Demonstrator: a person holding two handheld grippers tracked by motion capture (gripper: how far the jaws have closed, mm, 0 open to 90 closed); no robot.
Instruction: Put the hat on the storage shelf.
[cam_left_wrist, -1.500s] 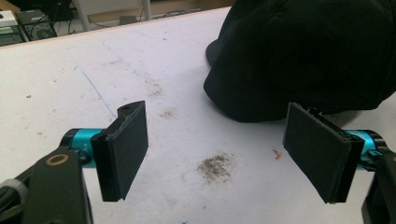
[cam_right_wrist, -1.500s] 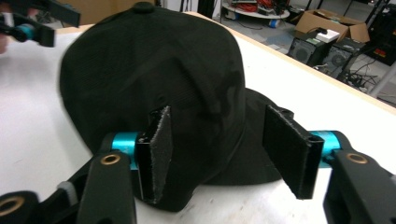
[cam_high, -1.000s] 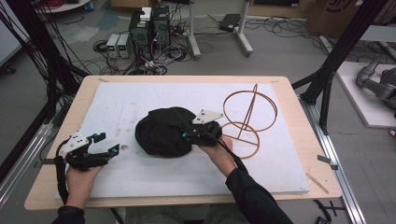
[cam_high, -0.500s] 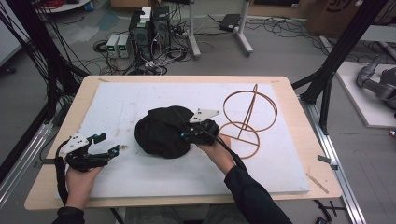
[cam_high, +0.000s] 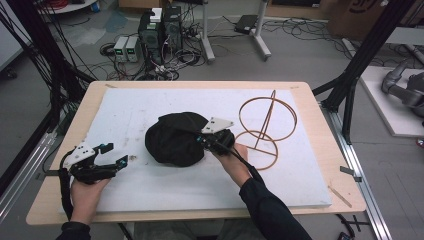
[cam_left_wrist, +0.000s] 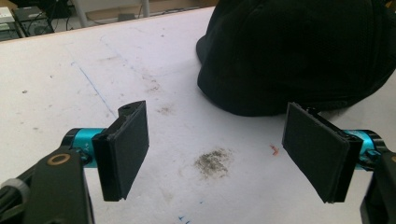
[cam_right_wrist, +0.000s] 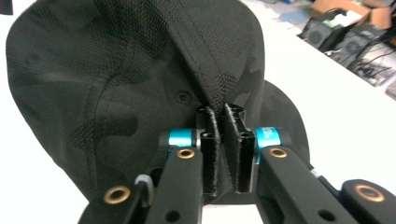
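A black cap (cam_high: 173, 138) lies on the white mat (cam_high: 150, 105) near the table's middle. My right gripper (cam_high: 204, 139) is at the cap's right edge, shut on a fold of its fabric. In the right gripper view the cap (cam_right_wrist: 140, 70) rises between the closed jaws of that gripper (cam_right_wrist: 223, 114). My left gripper (cam_high: 116, 156) rests open on the mat to the left of the cap, apart from it. In the left gripper view the cap (cam_left_wrist: 299, 51) lies beyond the widely spread pads (cam_left_wrist: 126, 149) of the gripper (cam_left_wrist: 224, 156).
A copper wire stand (cam_high: 265, 125) with two rings stands just right of the cap. A dark smudge (cam_left_wrist: 212, 161) marks the mat between the left jaws. The wooden table edge (cam_high: 340, 165) runs around the mat. Computers and cables (cam_high: 160, 30) sit on the floor behind.
My right gripper has pulled the cap's pinched edge slightly up and toward the person. The left gripper has stayed put.
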